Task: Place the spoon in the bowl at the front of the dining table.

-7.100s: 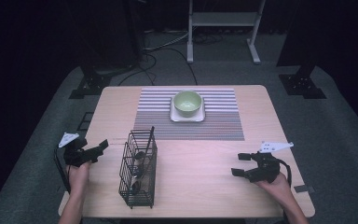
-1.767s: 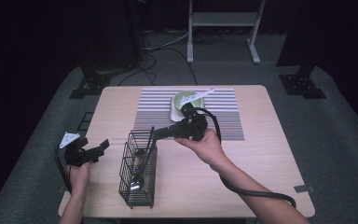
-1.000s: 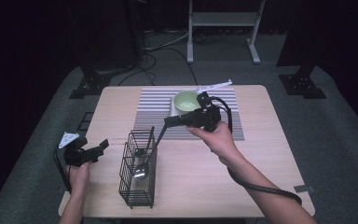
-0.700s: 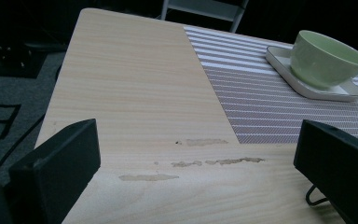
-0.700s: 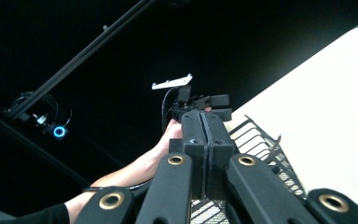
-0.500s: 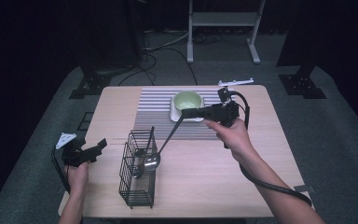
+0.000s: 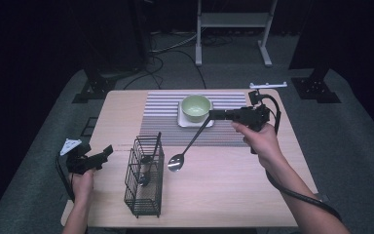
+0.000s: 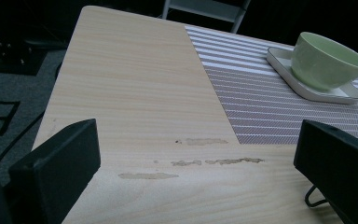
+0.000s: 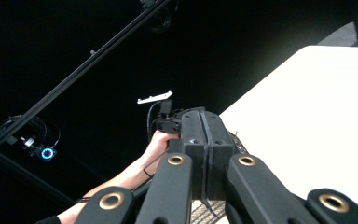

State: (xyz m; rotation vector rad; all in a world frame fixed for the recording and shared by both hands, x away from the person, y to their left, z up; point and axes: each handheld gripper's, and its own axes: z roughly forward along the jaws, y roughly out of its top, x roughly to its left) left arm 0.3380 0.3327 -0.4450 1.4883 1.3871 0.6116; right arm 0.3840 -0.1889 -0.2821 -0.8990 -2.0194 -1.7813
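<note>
no readable text, labels, brands, numbers or signs on anything

We see both forearms bare, without sleeves. Each hand has a black two-jaw gripper. The left gripper [image 7: 108, 150] carries a grey three-cornered plate, and a black cable loops from it. The right gripper [image 9: 203, 135] has brass-coloured screws on its black links and a thick black cable.
</note>
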